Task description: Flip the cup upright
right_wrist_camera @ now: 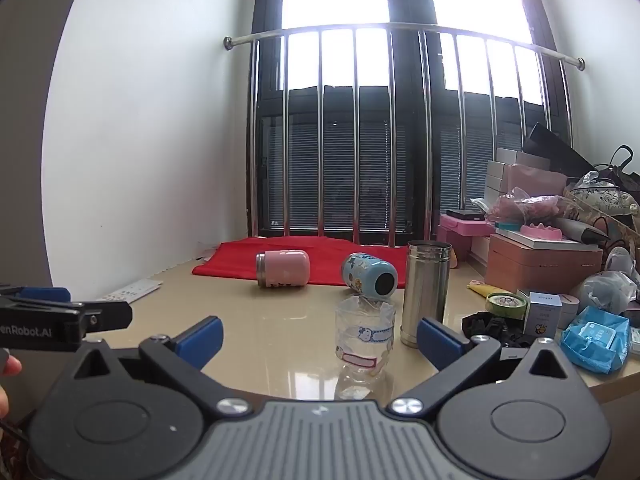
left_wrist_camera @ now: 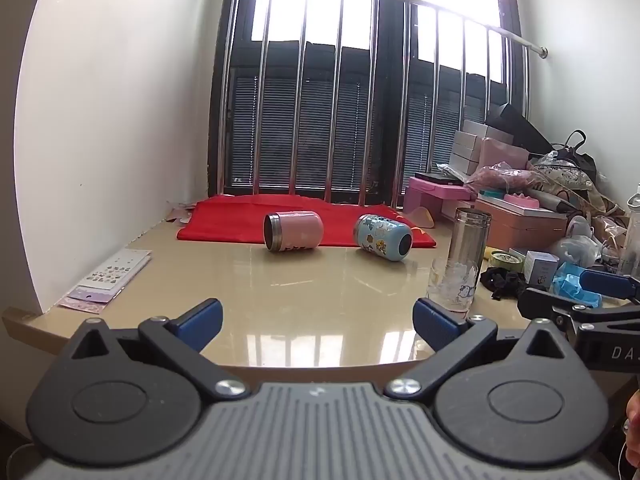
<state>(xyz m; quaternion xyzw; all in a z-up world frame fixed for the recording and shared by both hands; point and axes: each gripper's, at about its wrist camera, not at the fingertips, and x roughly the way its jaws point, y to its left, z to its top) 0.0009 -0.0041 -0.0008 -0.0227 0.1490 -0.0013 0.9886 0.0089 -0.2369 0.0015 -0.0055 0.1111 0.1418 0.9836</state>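
On the tan table (left_wrist_camera: 280, 280), pink cup (left_wrist_camera: 293, 231) and blue cup (left_wrist_camera: 383, 237) lie sideways; both tools (left_wrist_camera: 318, 320) (right_wrist_camera: 319, 338) gape wide.

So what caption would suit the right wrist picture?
Open right gripper faces pink cup and blue cup lying sideways on table.

Between my left gripper (left_wrist_camera: 318, 322), fingers spread wide, and the pink cup (left_wrist_camera: 293, 231) lying on its side the tabletop (left_wrist_camera: 248, 280) is bare. My right gripper (right_wrist_camera: 319, 340), also spread, faces a clear plastic cup (right_wrist_camera: 365, 340) and a tall steel flask (right_wrist_camera: 426, 292) standing before the toppled blue cup (right_wrist_camera: 370, 278). Clutter (right_wrist_camera: 560, 280) crowds the right side.
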